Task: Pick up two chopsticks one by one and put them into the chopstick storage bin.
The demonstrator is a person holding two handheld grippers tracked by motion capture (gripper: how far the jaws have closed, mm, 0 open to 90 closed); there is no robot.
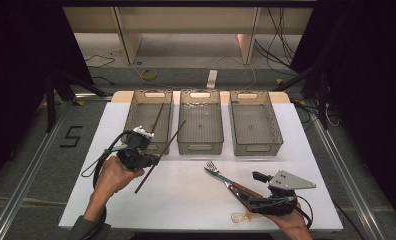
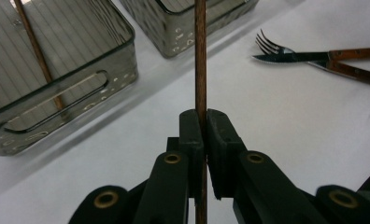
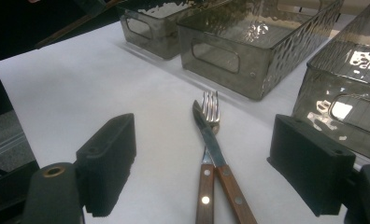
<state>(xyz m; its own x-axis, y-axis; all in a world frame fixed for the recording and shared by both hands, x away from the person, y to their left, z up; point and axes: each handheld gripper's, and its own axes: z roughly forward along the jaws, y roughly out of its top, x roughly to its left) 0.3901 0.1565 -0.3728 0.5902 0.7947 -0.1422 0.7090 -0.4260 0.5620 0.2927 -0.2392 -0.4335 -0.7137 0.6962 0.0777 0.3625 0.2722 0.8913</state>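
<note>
- The left gripper [image 1: 148, 161] has its black, blocky jaws pressed together on a thin brown wooden chopstick [image 1: 161, 156], pinching it near the middle.
- In the left gripper view the chopstick [image 2: 200, 70] runs straight up between the jaws; it is a slim round rod with a fine wood grain.
- From above, the held chopstick slants from the white table [image 1: 186, 200] up toward the gap between the left bin [image 1: 131, 117] and the middle bin [image 1: 201, 148].
- The right gripper [image 1: 258, 176] rests low on the table with its matte black jaws spread wide and nothing between them.
- A fork [image 3: 210, 108] with shiny metal tines and a knife [image 3: 206, 128] with a smooth steel blade lie crossed just ahead of it; both have brown wooden handles with small rivets.
- Three rectangular bins of smoky, see-through plastic stand in a row, each with dimpled walls and slot handles.
- The left bin holds a second chopstick [image 1: 157, 118] lying aslant.
- The right bin [image 1: 273, 117] shows a bare ribbed floor.
</note>
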